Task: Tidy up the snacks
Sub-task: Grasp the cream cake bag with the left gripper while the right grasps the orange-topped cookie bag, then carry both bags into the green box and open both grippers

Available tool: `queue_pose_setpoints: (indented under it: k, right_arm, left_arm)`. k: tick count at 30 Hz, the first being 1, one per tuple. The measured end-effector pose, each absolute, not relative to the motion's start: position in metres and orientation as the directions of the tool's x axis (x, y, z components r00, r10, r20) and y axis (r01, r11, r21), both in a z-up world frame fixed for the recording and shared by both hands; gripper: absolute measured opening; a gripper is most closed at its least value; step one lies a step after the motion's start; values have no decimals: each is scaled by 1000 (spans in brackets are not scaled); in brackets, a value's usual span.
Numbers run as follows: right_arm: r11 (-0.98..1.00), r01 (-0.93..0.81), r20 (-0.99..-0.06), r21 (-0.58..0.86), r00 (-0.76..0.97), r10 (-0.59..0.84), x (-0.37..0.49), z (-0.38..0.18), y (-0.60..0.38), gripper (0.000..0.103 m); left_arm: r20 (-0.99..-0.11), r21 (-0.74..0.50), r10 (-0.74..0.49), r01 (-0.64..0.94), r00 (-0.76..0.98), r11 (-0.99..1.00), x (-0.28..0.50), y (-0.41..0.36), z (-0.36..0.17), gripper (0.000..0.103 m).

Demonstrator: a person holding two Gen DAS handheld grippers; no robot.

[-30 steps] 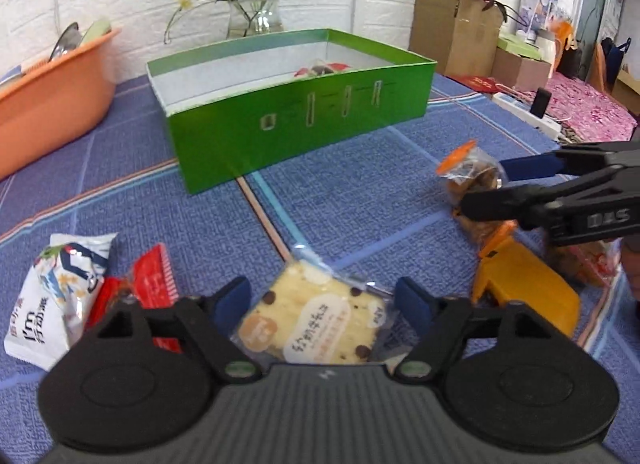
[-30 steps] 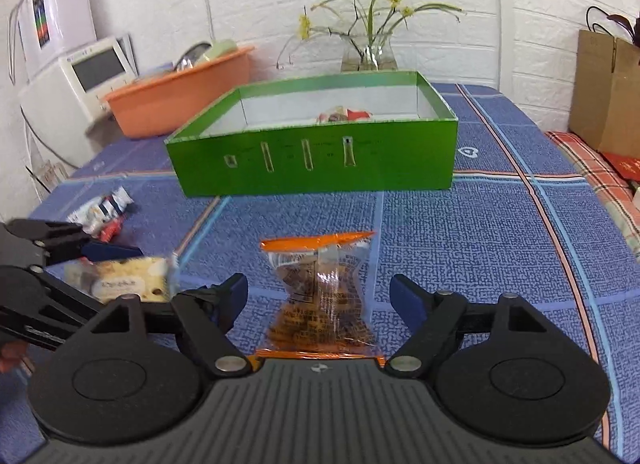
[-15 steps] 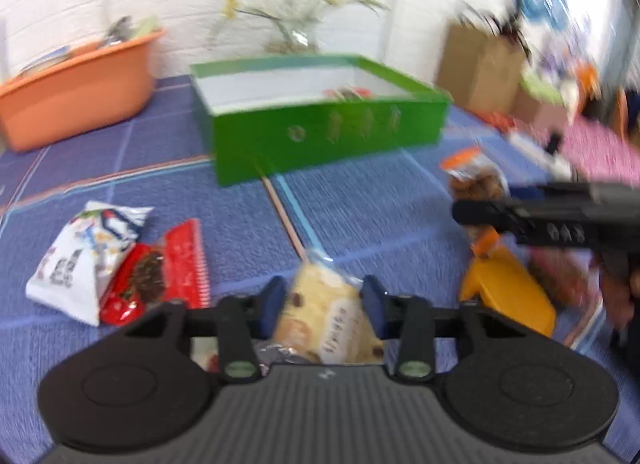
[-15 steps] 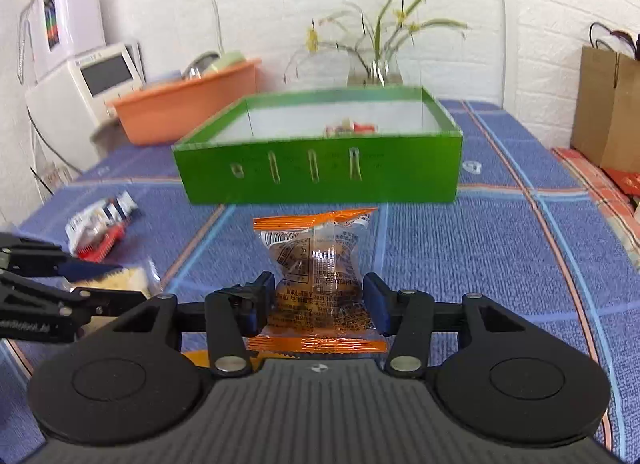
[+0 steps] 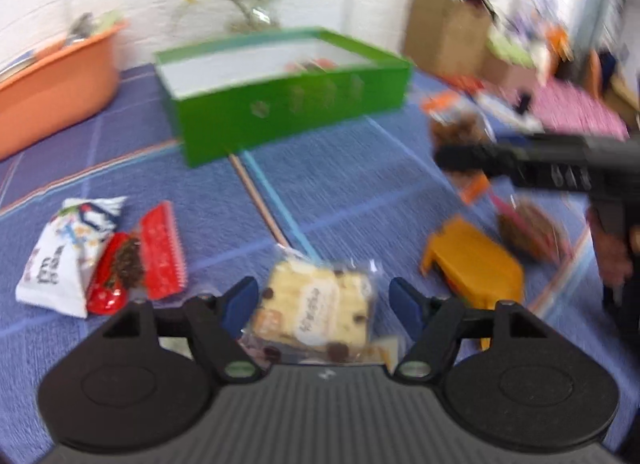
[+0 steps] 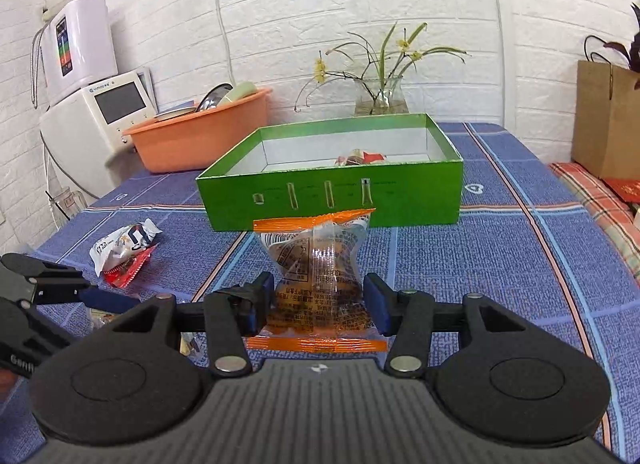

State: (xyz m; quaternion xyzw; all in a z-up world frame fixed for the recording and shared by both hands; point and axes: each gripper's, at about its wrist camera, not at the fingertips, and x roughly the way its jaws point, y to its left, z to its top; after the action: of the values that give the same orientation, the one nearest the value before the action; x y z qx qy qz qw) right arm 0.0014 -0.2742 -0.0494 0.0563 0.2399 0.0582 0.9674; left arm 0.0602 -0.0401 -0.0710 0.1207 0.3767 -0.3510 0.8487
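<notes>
Snack in your right gripper (image 6: 319, 304): an orange-edged clear packet (image 6: 318, 272) of brown pieces, pinched at its waist between both blue pads, standing upright and lifted clear of the blue checked table (image 6: 500, 264). It hangs in front of the near wall of the green box (image 6: 332, 200), which sits further back with a couple of wrapped snacks (image 6: 358, 157) already lying inside near its right end.

Your left gripper (image 5: 320, 304) has its jaws spread wide. Between them lies a pale cookie packet (image 5: 316, 312) with dark chips, flat on the table, with a gap on either side, so neither pad touches it. That view is blurred by motion, so finer detail is hard to read.

To the left of the cookie packet you have a white snack bag (image 5: 60, 256) and a red wrapper (image 5: 140, 264) lying side by side, touching. To its right sits a yellow-orange pack (image 5: 476, 268), and just beyond that another dark-filled packet (image 5: 532, 232) below your right gripper's arm.

An orange basin (image 6: 204, 144) and a glass vase of yellow flowers (image 6: 380, 98) stand behind the box against the white brick wall.
</notes>
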Motion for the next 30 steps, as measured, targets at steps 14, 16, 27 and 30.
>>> queue_pose_setpoints:
  k: [14,16,27,30]
  right_arm:
    - [981,-123,-415,149,893,175,-13,-48,-270,76]
    - [981,-125,-411,149,894,176,-15,-47,-269,76]
    - [967,-100,-364,235,913,183,-17,-39,-263,76]
    - [962,-110,-354,248,915,196,-14,-34,-260,76]
  left_arm:
    - [-728,-59,-464,628,505,776,53,-40,-76,62]
    - [-703,-109,-476,582,528,806,51,-32,-76,62]
    - [-536,-108,-361,363,763,926,46,-11,-38,62]
    - [-500,-99,-328,323,802,941,55,-12,-27,62]
